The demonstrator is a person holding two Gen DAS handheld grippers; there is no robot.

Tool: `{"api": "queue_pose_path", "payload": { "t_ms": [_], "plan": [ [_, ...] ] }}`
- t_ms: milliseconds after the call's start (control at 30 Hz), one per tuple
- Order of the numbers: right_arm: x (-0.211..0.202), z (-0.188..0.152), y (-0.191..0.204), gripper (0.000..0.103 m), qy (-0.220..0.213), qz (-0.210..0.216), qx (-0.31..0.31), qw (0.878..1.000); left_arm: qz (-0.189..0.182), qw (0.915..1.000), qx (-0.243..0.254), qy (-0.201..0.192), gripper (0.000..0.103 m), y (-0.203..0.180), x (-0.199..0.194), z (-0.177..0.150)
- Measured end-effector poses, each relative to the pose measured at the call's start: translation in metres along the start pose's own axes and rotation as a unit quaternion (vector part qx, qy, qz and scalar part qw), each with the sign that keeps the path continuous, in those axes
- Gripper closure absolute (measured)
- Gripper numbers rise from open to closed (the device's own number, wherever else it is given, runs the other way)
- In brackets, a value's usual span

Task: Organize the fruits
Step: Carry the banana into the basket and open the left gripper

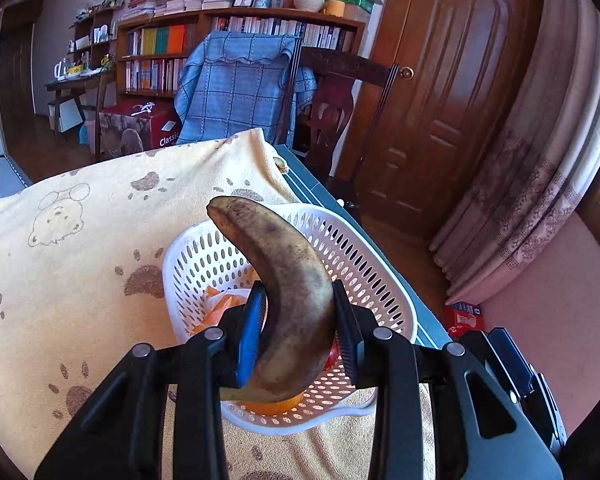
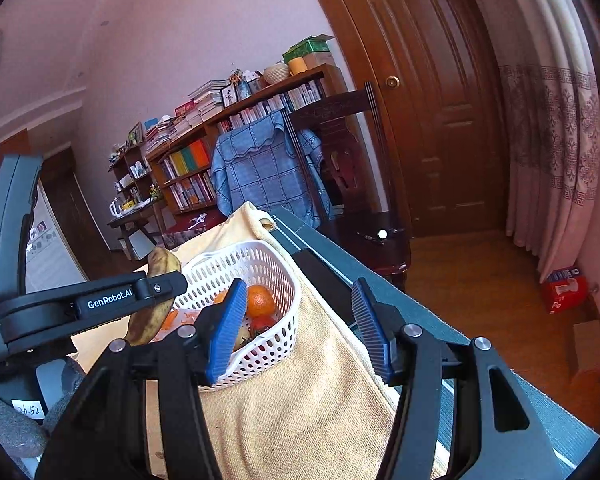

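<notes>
My left gripper (image 1: pixel 298 312) is shut on a brown-spotted banana (image 1: pixel 278 280) and holds it just above a white perforated basket (image 1: pixel 376 280). The banana's tip points up and away. The basket holds an orange (image 2: pixel 260 300), a red fruit (image 2: pixel 262 325) and orange peel-like pieces. In the right wrist view the left gripper (image 2: pixel 162 286) and banana (image 2: pixel 150 316) show at the left of the basket (image 2: pixel 276 344). My right gripper (image 2: pixel 300 316) is open and empty, hovering over the yellow towel (image 2: pixel 300 408) beside the basket's right side.
The towel (image 1: pixel 80 240) with bear prints covers the table; the table's dark edge (image 1: pixel 320 192) runs along the right. Behind it stand a chair with a blue cloth (image 1: pixel 236 88), a wooden chair (image 1: pixel 332 112), bookshelves, a wooden door and curtains.
</notes>
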State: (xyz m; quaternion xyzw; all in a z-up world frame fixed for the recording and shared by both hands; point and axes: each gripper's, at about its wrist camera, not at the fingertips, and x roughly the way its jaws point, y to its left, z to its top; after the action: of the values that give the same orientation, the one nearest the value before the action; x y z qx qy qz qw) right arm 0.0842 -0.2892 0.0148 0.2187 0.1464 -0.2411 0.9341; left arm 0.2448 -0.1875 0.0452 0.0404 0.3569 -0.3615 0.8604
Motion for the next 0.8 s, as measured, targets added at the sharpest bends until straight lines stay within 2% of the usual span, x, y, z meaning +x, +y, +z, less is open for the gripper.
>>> {"api": "queue_pose_path", "payload": {
  "t_ms": [267,300,333,367,467,600,667,700,733,800],
  "plan": [
    [0.002,-0.001,0.001,0.046,0.003,-0.001,-0.005,1.000,-0.011,0.9998,-0.007,0.013,0.068,0.000,0.015,0.001],
    [0.002,-0.001,0.001,0.046,0.002,-0.001,-0.004,1.000,-0.013,0.9998,-0.010,0.012,0.065,0.001,0.015,0.001],
    [0.002,-0.002,0.000,0.046,0.002,-0.001,-0.004,1.000,-0.018,0.9997,-0.013,0.010,0.050,0.002,0.013,0.002],
    [0.002,-0.002,0.000,0.046,0.002,-0.001,-0.003,1.000,-0.023,0.9996,-0.018,0.004,0.044,0.004,0.009,0.001],
    [0.001,-0.002,-0.001,0.046,0.000,0.000,0.001,1.000,-0.023,0.9995,-0.022,-0.008,0.043,0.010,-0.002,0.001],
    [0.000,-0.004,0.004,0.046,0.001,0.005,-0.007,1.000,-0.001,0.9996,-0.021,-0.020,0.043,0.016,-0.016,-0.004],
    [0.001,-0.004,0.005,0.046,0.001,0.008,-0.013,1.000,0.006,0.9994,-0.025,-0.024,0.039,0.019,-0.023,-0.008],
    [0.000,-0.005,0.005,0.046,0.001,0.009,-0.013,1.000,0.008,0.9993,-0.029,-0.024,0.034,0.020,-0.025,-0.010],
    [0.001,-0.004,0.005,0.040,0.001,0.009,-0.013,1.000,0.011,0.9992,-0.030,-0.023,0.030,0.021,-0.028,-0.013],
    [0.000,-0.005,0.006,0.035,0.001,0.009,-0.015,1.000,0.024,0.9991,-0.026,-0.023,0.027,0.021,-0.034,-0.020]
  ]
}}
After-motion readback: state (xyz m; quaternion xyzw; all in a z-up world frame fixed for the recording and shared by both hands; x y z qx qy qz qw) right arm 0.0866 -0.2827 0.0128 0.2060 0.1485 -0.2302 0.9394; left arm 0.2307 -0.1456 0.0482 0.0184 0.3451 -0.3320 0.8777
